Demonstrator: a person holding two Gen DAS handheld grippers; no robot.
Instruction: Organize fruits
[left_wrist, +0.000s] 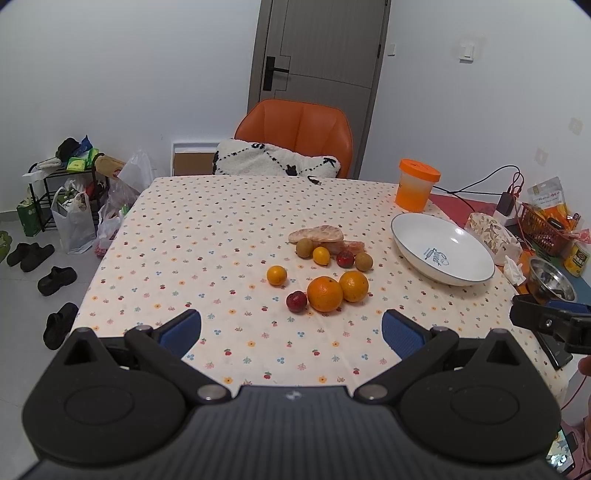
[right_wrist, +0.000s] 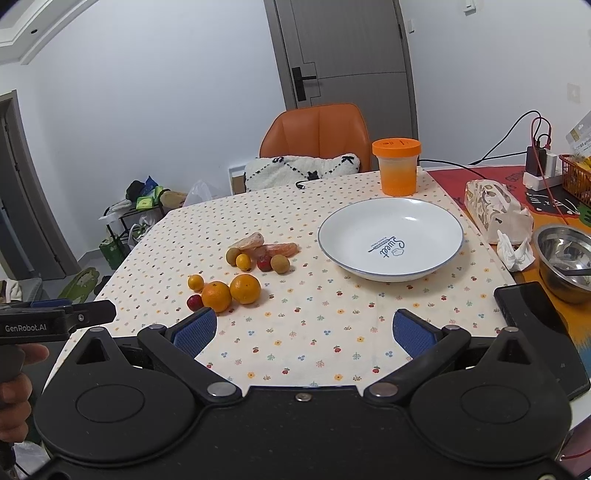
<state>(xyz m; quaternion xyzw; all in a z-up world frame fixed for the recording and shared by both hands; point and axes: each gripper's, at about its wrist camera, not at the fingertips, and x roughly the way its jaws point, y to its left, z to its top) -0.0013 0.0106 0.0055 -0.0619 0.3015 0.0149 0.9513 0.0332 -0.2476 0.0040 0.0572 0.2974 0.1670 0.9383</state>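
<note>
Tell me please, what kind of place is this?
Probably a dining corner in a home: a table under a flowered cloth, an orange chair by a door, and shoes on the floor.

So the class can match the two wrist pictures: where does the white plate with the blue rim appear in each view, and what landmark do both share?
Left wrist view: the white plate lies at right of centre, empty, right of the fruit cluster.
Right wrist view: the white plate lies just right of centre, empty, beyond the open right gripper.
Shared landmark: the orange-lidded cup stands just behind the plate.
</note>
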